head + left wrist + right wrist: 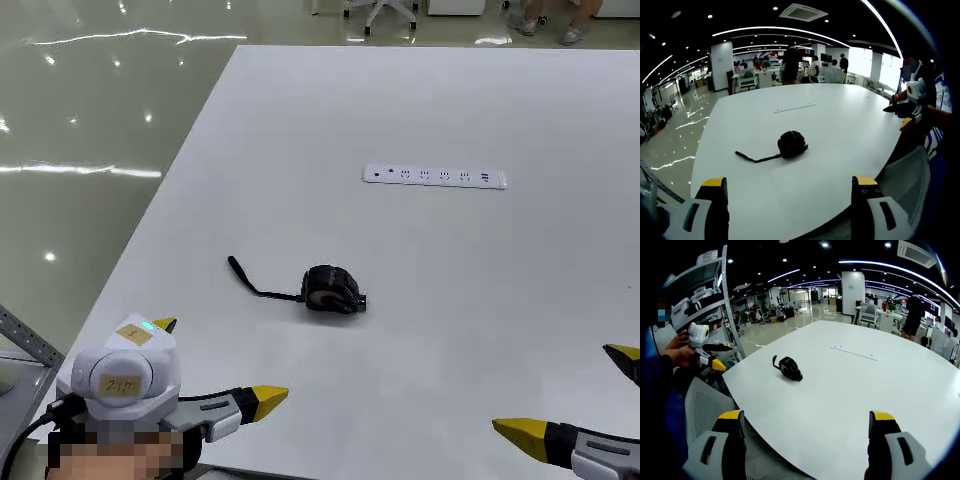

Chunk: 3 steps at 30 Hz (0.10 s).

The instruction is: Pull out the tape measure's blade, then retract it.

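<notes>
Tape measure (332,290): We find the dark, rounded case lying on the table, just left of centre in the head view. It is well apart from both grippers.
Strap (250,283): A thin black loop trails from the case toward the left of the head view and lies limp on the tabletop.
Blade: We see none drawn out. The end hook is too small to make out.
Handling (our judgement): We expect a compact, rigid, fairly dense case with a rubbery skin that grips well. The blade should be thin, springy and sharp-edged, prone to buckling and to snapping back when freed.
Where to hold (our judgement): We would clamp one gripper across the flat sides of the case and pinch the end hook with the other. The strap gives no firm hold.
Left gripper (218,360): It sits at the lower left of the head view. Its yellow-tipped jaws are spread wide, with nothing between them.
Right gripper (570,392): It sits at the lower right of the head view. Its jaws are likewise parted and empty.
Table (450,320): The top is broad, white, smooth and matte. We judge that the case could slide on it if pushed. A white power strip (435,177) lies in the upper middle of the head view, beyond the case.
Room: We see an open office with a glossy floor (90,120) that mirrors the ceiling lights. Desks, shelving and people standing at a distance appear in the gripper views.
</notes>
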Available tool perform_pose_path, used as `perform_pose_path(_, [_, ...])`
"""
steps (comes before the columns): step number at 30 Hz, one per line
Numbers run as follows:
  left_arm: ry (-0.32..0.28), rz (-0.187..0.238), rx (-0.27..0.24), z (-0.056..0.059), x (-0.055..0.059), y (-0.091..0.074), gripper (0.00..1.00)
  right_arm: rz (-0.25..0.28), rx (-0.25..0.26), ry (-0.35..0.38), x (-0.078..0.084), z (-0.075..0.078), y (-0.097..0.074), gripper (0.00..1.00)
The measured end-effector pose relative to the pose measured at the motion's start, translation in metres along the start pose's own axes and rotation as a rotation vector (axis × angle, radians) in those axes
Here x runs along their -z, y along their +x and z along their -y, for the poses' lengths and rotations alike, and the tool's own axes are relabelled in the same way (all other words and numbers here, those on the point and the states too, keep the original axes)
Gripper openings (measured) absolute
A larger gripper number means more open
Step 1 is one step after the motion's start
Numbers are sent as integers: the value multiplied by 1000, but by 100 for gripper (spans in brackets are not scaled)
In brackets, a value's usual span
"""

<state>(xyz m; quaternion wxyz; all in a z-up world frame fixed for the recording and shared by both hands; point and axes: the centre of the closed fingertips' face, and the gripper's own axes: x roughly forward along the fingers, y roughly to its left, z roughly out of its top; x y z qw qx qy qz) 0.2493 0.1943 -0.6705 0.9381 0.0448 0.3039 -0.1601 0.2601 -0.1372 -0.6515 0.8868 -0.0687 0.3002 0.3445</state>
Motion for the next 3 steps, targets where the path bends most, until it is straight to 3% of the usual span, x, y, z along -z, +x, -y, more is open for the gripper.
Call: perform_pose_path(3, [2, -10, -5, -3, 3, -2, 100, -6, 2, -2, 2, 1, -2, 100])
